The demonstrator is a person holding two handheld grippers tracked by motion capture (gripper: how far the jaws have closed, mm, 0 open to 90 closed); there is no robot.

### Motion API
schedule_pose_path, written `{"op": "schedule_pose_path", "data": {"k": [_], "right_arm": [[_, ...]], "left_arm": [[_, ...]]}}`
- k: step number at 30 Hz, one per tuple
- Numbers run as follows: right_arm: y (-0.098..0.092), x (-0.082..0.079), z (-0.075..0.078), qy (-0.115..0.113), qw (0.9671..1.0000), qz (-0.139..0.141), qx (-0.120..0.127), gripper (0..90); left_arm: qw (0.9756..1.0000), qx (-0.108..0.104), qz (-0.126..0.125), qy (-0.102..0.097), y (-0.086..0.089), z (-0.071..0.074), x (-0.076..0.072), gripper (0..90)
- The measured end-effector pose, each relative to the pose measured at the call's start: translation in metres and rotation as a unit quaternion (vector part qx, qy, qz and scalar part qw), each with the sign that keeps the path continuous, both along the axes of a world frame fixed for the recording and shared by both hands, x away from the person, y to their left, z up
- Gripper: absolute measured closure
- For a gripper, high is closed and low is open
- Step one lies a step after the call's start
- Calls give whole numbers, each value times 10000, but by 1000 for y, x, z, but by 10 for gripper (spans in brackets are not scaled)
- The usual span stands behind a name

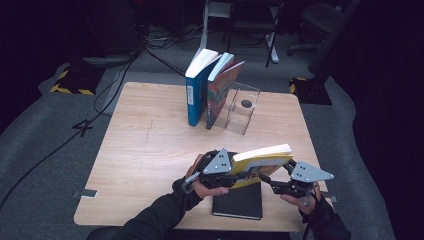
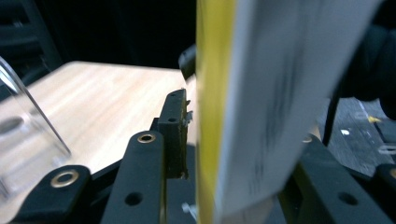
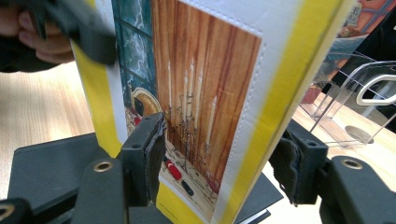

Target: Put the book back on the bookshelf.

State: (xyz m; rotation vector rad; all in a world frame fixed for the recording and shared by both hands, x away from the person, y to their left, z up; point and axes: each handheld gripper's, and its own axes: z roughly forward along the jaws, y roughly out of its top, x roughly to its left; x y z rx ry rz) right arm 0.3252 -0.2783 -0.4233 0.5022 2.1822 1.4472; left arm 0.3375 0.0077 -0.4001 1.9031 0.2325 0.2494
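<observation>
A yellow-edged book [image 1: 260, 157] with a picture cover [image 3: 201, 93] is held tilted above a black book [image 1: 239, 202] that lies flat near the table's front edge. My left gripper [image 1: 244, 172] is at the yellow book's left end. In the left gripper view the blurred book [image 2: 243, 93] stands between the jaws of my left gripper [image 2: 238, 154], with a thin gap beside the left pad [image 2: 175, 135]. My right gripper [image 1: 275, 176] is at the book's right end. In the right gripper view both pads of my right gripper [image 3: 222, 163] press on the book. The black book [image 3: 42, 163] lies below.
At the back of the wooden table [image 1: 150, 150] a blue book [image 1: 196, 90] and a colourful book [image 1: 222, 90] lean upright against a clear plastic stand [image 1: 245, 107], which is also seen as the stand [image 3: 355, 102]. Cables and chairs lie on the floor beyond.
</observation>
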Motion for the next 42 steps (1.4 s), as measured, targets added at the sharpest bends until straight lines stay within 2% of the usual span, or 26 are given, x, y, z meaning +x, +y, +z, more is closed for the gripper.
{"op": "schedule_pose_path", "data": {"k": [3,6,10,15,20,23,26,29,32,36,37,39,40,42], "right_arm": [[0,0,0,-5,10000,1,9,406],[0,0,0,4,10000,12,5,405],[0,0,1,-8,10000,16,18,405],[0,0,1,3,10000,11,16,403],[-1,0,1,9,10000,16,4,394],[-2,1,1,19,10000,37,-9,388],[-3,1,1,54,10000,35,-4,387],[-7,2,1,81,10000,-33,11,378],[-11,4,1,120,9999,-63,48,380],[-16,6,0,180,9997,-157,98,377],[-17,7,-1,184,9996,-157,113,377],[-18,8,-1,212,9996,-174,107,377],[-18,8,-3,234,9995,-175,73,377],[-17,8,-4,247,9995,-174,40,377]], "left_arm": [[10000,-74,-52,-40,-2,13,2,639],[9999,6,-44,-162,-6,26,1,625],[9996,32,-51,-266,-11,36,0,628],[9995,115,-79,-292,-18,41,1,643],[9994,176,-98,-280,-21,42,2,724],[9993,215,-47,-298,-21,43,2,739],[9996,197,14,-224,-19,44,7,743],[9995,183,112,-228,-17,44,11,748],[9981,223,425,-384,-11,48,17,748],[9963,98,732,-431,1,56,27,748],[9963,98,732,-431,1,56,27,748],[9943,57,944,-499,9,61,33,748],[9919,33,1154,-528,15,65,38,749],[9898,39,1312,-563,21,67,43,748]]}}
